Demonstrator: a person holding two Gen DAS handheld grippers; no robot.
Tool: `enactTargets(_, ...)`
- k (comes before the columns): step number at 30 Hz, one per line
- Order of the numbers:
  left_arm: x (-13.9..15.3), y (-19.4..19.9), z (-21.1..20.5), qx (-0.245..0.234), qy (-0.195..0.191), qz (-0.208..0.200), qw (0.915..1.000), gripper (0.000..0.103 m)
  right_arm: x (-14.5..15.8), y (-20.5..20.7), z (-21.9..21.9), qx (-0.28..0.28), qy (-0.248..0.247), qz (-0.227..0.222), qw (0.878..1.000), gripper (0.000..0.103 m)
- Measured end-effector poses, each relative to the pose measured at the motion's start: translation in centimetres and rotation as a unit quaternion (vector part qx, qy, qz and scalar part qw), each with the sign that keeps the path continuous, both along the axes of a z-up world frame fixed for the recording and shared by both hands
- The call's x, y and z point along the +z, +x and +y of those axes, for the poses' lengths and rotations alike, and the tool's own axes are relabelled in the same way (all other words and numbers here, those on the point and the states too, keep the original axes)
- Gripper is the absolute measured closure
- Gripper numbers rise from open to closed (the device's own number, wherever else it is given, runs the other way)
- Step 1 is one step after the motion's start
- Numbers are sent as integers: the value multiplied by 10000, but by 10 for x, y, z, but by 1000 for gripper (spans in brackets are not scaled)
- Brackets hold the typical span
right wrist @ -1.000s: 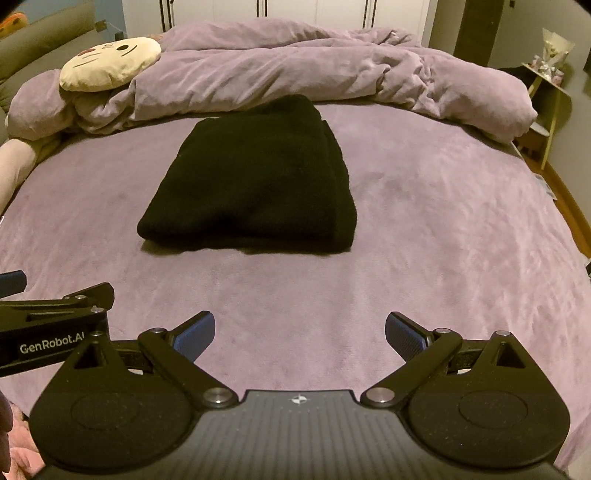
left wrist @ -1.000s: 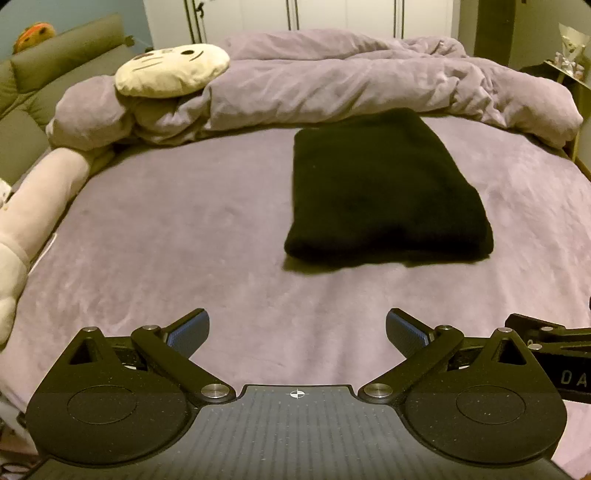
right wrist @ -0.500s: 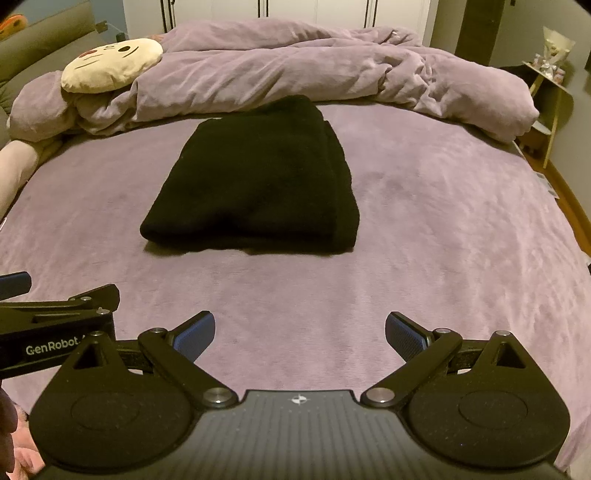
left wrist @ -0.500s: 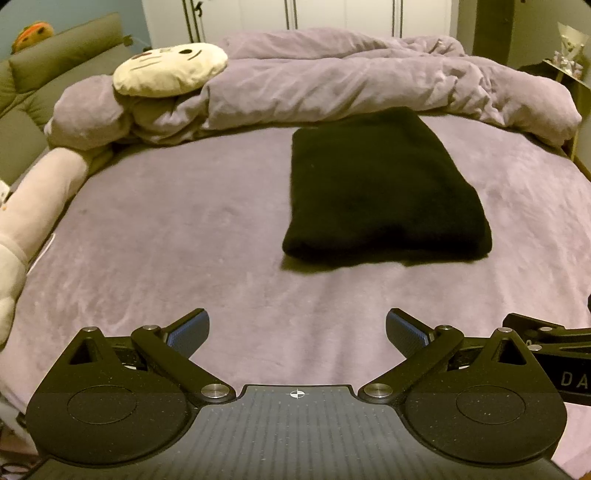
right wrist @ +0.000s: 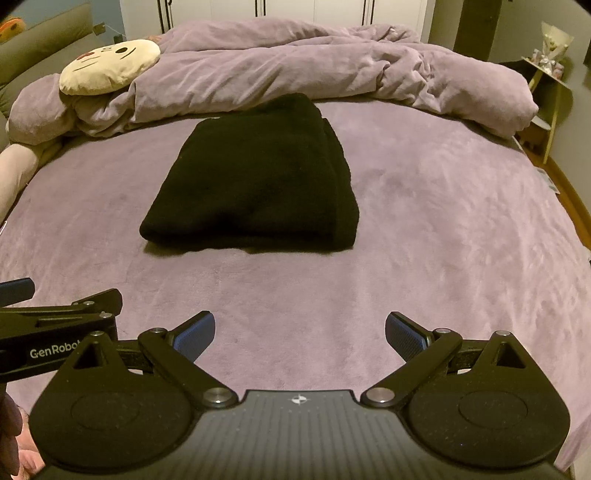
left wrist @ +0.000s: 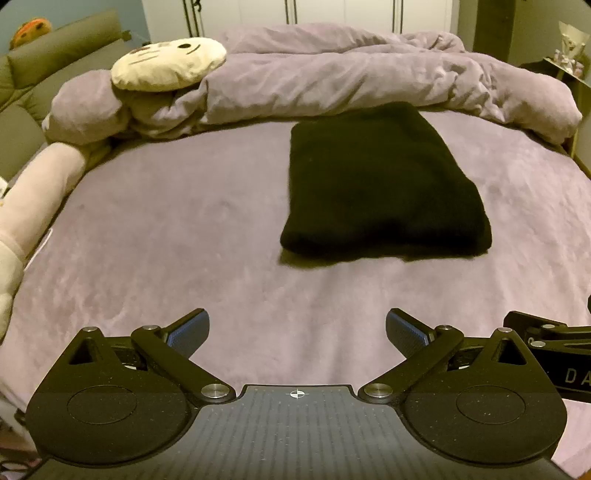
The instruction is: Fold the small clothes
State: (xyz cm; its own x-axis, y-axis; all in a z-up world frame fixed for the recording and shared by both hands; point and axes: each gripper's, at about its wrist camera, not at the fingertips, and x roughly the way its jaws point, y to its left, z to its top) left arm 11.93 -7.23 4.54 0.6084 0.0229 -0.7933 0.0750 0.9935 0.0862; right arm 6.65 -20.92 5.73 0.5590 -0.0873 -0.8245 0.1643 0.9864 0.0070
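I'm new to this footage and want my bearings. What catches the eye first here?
A folded black garment lies in the middle of the purple bed. Behind it is a rumpled purple duvet, with a cream face-print cushion at its left end. Both grippers, left and right, hover open.

Home bedroom: wide bed wearing a plush mauve sheet [left wrist: 184,229], rumpled mauve duvet [left wrist: 332,85] and cream animal-face cushion [left wrist: 168,64] lying ahead, white wardrobe doors [right wrist: 288,9] standing beyond.
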Motion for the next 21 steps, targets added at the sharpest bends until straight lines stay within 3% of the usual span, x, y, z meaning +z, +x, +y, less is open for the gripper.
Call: enactTargets(21, -4, 1, 2, -10, -67, 59, 10000, 0, -2, -2, -3, -19, 9, 10, 10000, 4)
